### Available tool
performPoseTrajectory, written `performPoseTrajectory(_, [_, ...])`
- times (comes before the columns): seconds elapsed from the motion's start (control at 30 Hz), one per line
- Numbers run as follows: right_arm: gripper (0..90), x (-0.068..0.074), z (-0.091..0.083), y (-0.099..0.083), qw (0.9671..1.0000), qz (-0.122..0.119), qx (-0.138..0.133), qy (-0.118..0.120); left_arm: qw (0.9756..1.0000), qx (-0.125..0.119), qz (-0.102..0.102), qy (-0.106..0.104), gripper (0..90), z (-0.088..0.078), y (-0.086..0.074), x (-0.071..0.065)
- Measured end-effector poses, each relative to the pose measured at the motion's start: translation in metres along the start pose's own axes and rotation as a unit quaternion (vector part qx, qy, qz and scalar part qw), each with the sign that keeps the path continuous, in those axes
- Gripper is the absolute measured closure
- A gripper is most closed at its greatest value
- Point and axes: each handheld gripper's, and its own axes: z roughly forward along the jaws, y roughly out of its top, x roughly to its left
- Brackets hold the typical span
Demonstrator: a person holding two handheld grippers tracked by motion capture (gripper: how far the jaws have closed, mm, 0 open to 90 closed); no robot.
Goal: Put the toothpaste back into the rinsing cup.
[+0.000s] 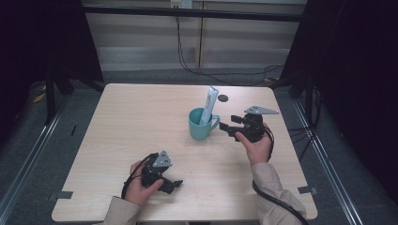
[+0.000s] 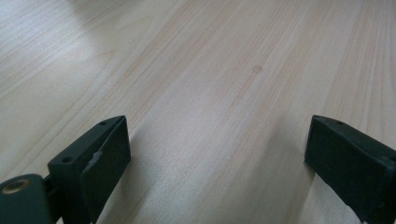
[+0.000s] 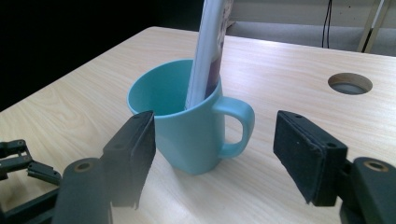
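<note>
A teal mug [image 1: 202, 124] stands right of the table's middle, its handle toward my right gripper [image 1: 227, 127]. A white tube [image 1: 209, 105] leans upright inside it, poking well above the rim. The right gripper is open, its jaws just beside the handle and apart from it. In the right gripper view the mug [image 3: 187, 140] and tube [image 3: 208, 56] sit ahead of the wide-spread jaws of that gripper [image 3: 215, 144], with nothing between the pads. My left gripper [image 1: 174, 184] rests low near the front edge, open; in its own view this gripper [image 2: 215, 144] has bare wood between its jaws.
A round cable hole [image 1: 223, 98] lies in the light wooden table [image 1: 131, 122] just behind the mug, and is also seen from the right gripper [image 3: 350, 83]. Dark curtains flank both sides, and cables run across the floor beyond the far edge.
</note>
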Motion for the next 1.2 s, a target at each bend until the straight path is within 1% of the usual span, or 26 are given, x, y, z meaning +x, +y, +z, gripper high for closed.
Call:
performPoseTrajectory(0.17, [26.9,0.001,-0.001,-0.003,0.9999,-0.005,0.010,0.002,1.0000,0.001,0.001,0.000,6.5,0.000,0.000,0.000])
performPoseTrajectory(0.23, [26.6,0.002,-0.001,-0.004,0.9999,-0.004,0.010,0.007,1.0000,0.000,0.000,0.000,6.5,0.000,0.000,0.000])
performPoseTrajectory(0.33, [26.2,0.003,-0.001,-0.005,0.9999,-0.004,0.011,0.007,1.0000,0.000,0.000,0.000,6.6,0.000,0.000,0.000])
performPoseTrajectory(0.43, [25.3,0.003,-0.001,-0.008,0.9997,-0.010,0.020,0.008,1.0000,0.000,0.000,0.000,6.5,0.000,0.000,0.000])
performPoseTrajectory(0.5, [24.8,0.002,-0.002,-0.010,0.9995,-0.014,0.025,0.008,1.0000,0.000,0.000,0.000,6.6,0.000,0.000,0.000])
performPoseTrajectory(0.6, [24.7,0.000,-0.004,-0.013,0.9996,-0.010,0.024,0.007,1.0000,0.000,0.000,0.000,6.5,0.000,0.000,0.000])
performPoseTrajectory(0.67, [24.7,0.000,-0.005,-0.015,0.9995,-0.009,0.029,0.007,1.0000,0.000,0.000,0.000,6.5,0.000,0.000,0.000])
performPoseTrajectory(0.8, [24.6,-0.001,-0.007,-0.020,0.9993,-0.013,0.034,0.007,1.0000,0.000,0.000,0.000,6.5,0.000,0.000,0.000])
performPoseTrajectory(0.93, [24.3,-0.002,-0.008,-0.024,0.9988,-0.018,0.046,0.007,1.0000,0.000,0.000,0.000,6.5,0.000,0.000,0.000])
performPoseTrajectory(1.07, [23.9,-0.004,-0.011,-0.027,0.9989,-0.015,0.044,0.009,1.0000,0.000,0.001,0.000,6.5,0.000,0.000,0.000])
performPoseTrajectory(1.2, [23.1,-0.005,-0.013,-0.031,0.9985,-0.019,0.050,0.009,1.0000,0.000,0.000,0.000,6.5,0.000,0.000,0.000])
